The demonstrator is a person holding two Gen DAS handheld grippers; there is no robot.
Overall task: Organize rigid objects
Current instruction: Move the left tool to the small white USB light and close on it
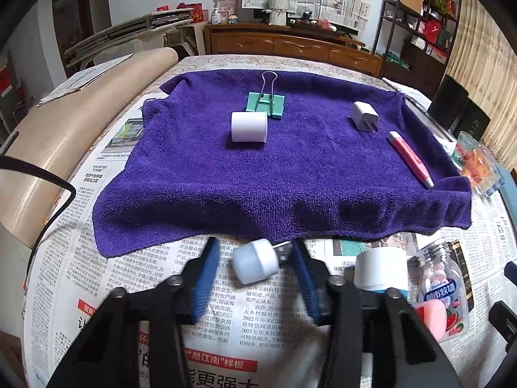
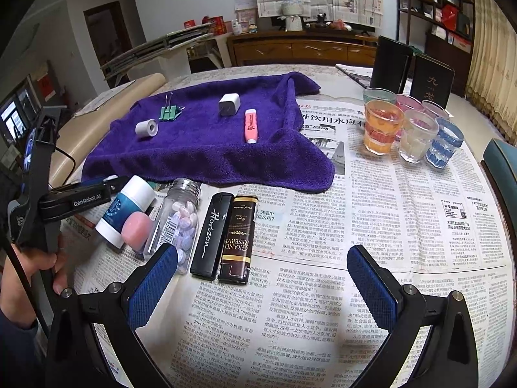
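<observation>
A purple towel (image 1: 284, 174) carries a white roll (image 1: 248, 126), a green binder clip (image 1: 266, 102), a white charger (image 1: 365, 116) and a pink highlighter (image 1: 410, 158). Just in front of the towel's near edge, my left gripper (image 1: 255, 249) is open. A small white capped piece (image 1: 257, 260) lies on the newspaper between its blue pads without touching either. My right gripper (image 2: 261, 255) is open over bare newspaper. To its left lie a black lighter (image 2: 210, 236), a brown lighter (image 2: 237, 239), a pill bottle (image 2: 184, 223), a white-and-blue tube (image 2: 124, 213) and a pink cap (image 2: 137, 226).
Several coloured glasses (image 2: 384, 126) stand at the right of the table, with two black boxes (image 2: 391, 61) behind them. A beige roll (image 1: 80, 135) lies along the left edge. A hand (image 2: 38, 268) holds the left gripper's handle.
</observation>
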